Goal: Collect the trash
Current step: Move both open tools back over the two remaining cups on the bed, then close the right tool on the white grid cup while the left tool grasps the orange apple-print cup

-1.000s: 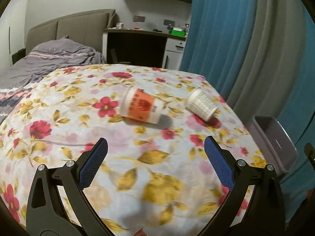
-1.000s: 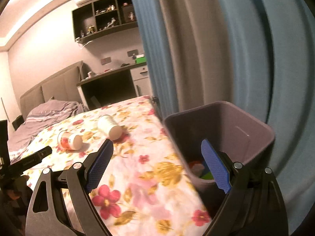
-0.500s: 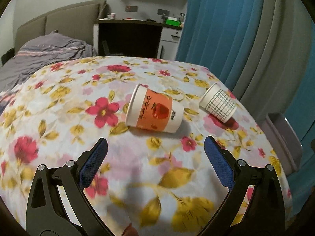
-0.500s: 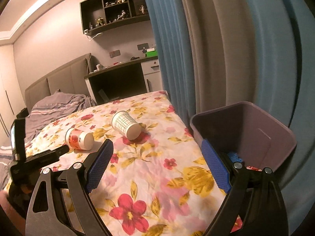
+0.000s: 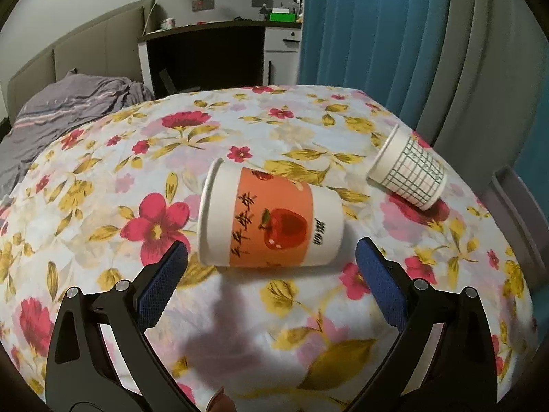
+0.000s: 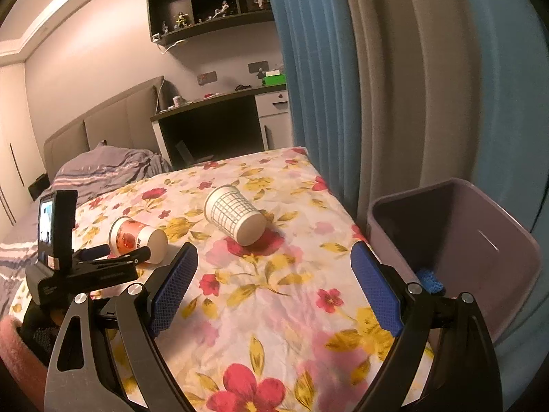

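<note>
Where bin (image 5: 514, 206) is cropped (contents unclear), cups (image 5: 271, 219) visible

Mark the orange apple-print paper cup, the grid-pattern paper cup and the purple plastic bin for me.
orange apple-print paper cup (image 5: 274, 226), left wrist view, printed side wall.
grid-pattern paper cup (image 6: 233, 214), right wrist view, checked side wall.
purple plastic bin (image 6: 480, 240), right wrist view, inner far wall.

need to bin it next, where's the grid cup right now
The grid cup lies on its side on the floral bedspread, between the orange apple cup and the purple bin by the curtain.
</note>
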`<act>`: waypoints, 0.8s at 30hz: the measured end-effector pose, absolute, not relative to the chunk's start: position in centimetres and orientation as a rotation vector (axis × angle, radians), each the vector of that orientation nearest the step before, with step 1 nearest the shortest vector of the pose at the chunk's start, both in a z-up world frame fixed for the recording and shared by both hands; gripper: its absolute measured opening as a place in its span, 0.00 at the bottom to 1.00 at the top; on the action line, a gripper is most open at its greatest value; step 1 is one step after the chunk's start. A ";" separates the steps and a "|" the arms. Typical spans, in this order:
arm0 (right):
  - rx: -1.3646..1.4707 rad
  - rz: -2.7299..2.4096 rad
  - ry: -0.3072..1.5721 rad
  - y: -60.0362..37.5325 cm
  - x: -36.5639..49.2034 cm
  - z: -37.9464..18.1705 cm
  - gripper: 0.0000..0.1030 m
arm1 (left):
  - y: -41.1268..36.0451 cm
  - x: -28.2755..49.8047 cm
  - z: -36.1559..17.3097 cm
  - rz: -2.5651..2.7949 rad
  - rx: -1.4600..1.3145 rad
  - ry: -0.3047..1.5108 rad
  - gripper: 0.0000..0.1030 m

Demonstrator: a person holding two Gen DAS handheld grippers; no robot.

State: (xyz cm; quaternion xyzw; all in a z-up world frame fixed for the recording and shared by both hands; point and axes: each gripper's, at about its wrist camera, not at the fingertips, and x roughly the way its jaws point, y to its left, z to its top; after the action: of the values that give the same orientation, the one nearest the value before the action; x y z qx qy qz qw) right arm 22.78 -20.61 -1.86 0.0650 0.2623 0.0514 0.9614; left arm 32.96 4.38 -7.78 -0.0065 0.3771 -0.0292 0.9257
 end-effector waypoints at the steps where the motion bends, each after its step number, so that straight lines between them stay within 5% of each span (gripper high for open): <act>1: 0.131 0.109 0.534 -20.3 23.1 -1.9 0.85 | 4.5 33.1 -7.8 -0.061 -0.014 0.774 0.94; 9: 0.105 0.133 0.572 -18.5 25.7 -2.7 0.85 | 5.1 34.4 -8.4 -0.094 -0.049 0.798 0.93; 12: 0.087 0.139 0.582 -17.9 27.3 -3.0 0.85 | 5.3 34.7 -8.5 -0.113 -0.070 0.799 0.81; 24: -0.030 0.212 0.645 -15.9 34.6 -4.9 0.85 | 6.9 34.4 -8.3 -0.126 -0.169 0.761 0.80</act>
State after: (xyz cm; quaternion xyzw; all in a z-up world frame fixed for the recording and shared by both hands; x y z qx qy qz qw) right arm 34.63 -15.86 -4.95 -0.0149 0.3161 0.1038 0.9429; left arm 34.36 6.93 -8.30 -0.0825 0.3706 -0.0612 0.9231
